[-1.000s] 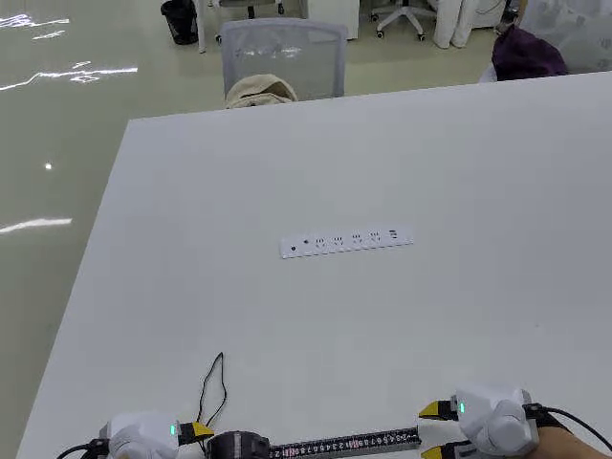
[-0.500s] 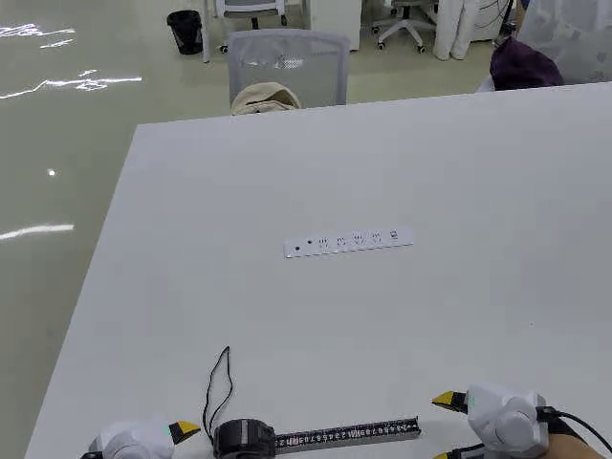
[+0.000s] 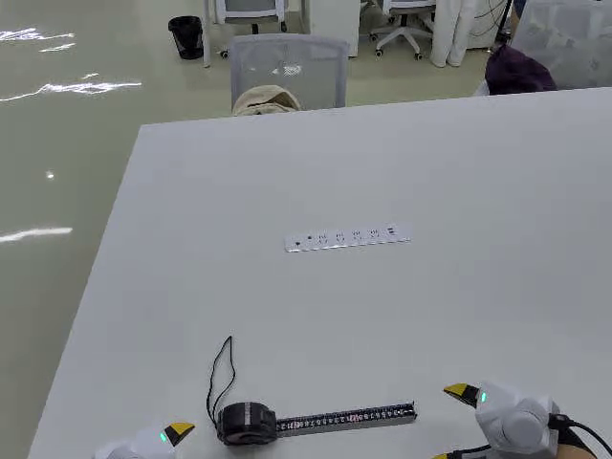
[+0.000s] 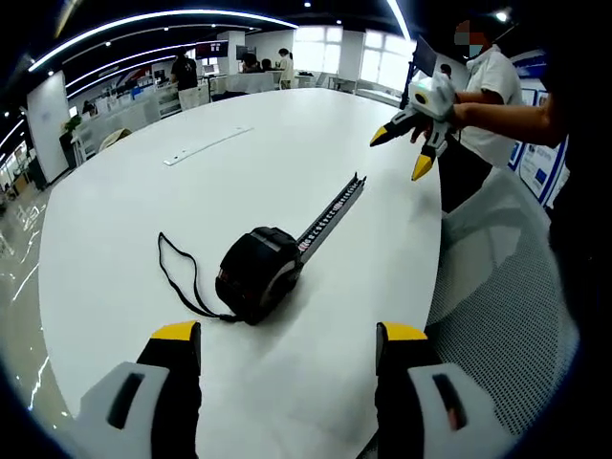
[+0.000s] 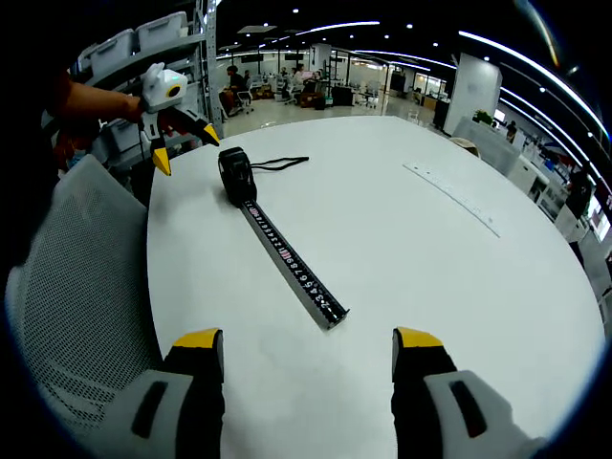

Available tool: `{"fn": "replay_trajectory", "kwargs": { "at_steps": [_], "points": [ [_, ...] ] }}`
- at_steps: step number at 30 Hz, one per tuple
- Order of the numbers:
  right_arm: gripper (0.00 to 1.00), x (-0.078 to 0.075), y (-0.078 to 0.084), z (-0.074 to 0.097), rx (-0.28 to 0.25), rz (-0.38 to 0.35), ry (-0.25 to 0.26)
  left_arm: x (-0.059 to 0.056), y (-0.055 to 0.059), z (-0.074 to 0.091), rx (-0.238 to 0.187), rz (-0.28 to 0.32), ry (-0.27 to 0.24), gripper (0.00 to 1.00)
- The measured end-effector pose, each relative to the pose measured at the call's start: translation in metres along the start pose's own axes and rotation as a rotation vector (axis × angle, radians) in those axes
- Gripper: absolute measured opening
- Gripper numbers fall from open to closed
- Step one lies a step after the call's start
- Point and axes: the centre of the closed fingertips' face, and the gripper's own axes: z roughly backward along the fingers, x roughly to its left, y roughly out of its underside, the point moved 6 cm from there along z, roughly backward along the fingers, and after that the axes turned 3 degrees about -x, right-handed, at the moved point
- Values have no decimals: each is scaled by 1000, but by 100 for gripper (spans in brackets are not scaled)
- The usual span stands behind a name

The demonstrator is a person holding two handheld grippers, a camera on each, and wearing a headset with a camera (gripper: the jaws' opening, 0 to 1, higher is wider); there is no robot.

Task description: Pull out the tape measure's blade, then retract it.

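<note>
The white surface (image 3: 430,172) takes up most of the head view, its far edge meeting a glossy floor (image 3: 67,124). A grey mesh-backed chair (image 3: 287,62) stands at that far edge with a beige bundle on its seat. A white power strip (image 3: 348,237) lies flat near the middle of the surface, well apart from everything else.

The left tongs (image 4: 290,335) are at the near edge with the yellow-tipped jaws spread wide and nothing between them. They point at the tape measure and sit near its case without touching it. The right tongs (image 5: 307,338) are also spread wide and empty. They are aimed along the blade from its far end, and the end hook lies just ahead of the gap between the jaws, clear of both.

The tape measure (image 3: 246,423) rests on the surface close to the near edge, between the two tongs. It has a dark, rounded case, which neither pair of tongs holds. Its blade (image 3: 349,418) is drawn out partway and lies flat and straight on the surface, running from the case toward the right tongs, printed numbers facing up. A thin black wrist loop (image 3: 222,378) trails from the case toward the middle of the surface.
</note>
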Motion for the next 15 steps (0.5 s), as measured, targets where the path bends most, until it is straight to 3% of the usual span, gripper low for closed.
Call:
{"fn": "replay_trajectory", "kwargs": {
  "at_steps": [6, 11, 15],
  "points": [
    [79, 13, -2, 8, -18, -51, 58, -15, -4, 7, -38, 62, -31, 79],
    [83, 18, -3, 13, -32, -82, 95, -23, -5, 11, -39, 53, -45, 81],
    [86, 20, -5, 19, -40, -108, 133, -30, -7, 13, -59, 88, -46, 82]
  ]
}}
